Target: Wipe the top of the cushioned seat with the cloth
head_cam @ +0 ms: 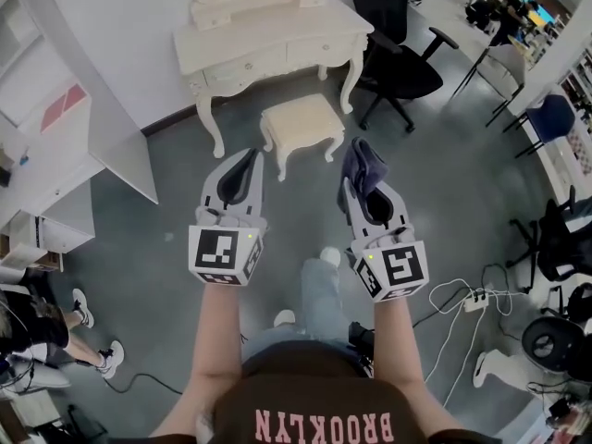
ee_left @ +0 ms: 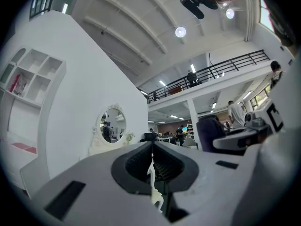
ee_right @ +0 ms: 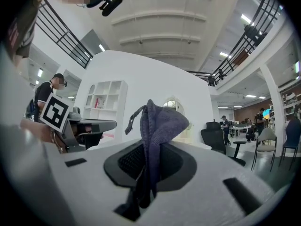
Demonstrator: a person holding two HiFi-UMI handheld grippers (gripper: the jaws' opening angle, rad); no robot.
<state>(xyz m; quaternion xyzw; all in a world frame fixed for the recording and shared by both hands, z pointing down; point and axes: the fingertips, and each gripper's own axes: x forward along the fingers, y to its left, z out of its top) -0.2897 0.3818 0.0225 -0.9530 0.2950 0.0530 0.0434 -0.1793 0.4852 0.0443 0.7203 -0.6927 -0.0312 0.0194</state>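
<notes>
Before the cushioned seat (head_cam: 301, 123), right claw (head_cam: 361, 178) grips cloth (head_cam: 366, 162); left claw (head_cam: 248, 157) clenched (shirt (head_cam: 324, 405) reads BROOKLYN).

text: "BROOKLYN" is printed in pink, seen upside down | on: dark shirt (head_cam: 319, 398) | other text: none is read

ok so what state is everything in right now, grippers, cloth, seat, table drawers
left gripper: jaws together, nothing between them
right gripper: shut on the cloth
cloth: bunched, pinched between the jaws, poking out past the tips, not touching the seat
cushioned seat: upright on the floor, top bare
dressing table: upright behind the seat, drawers shut
</notes>
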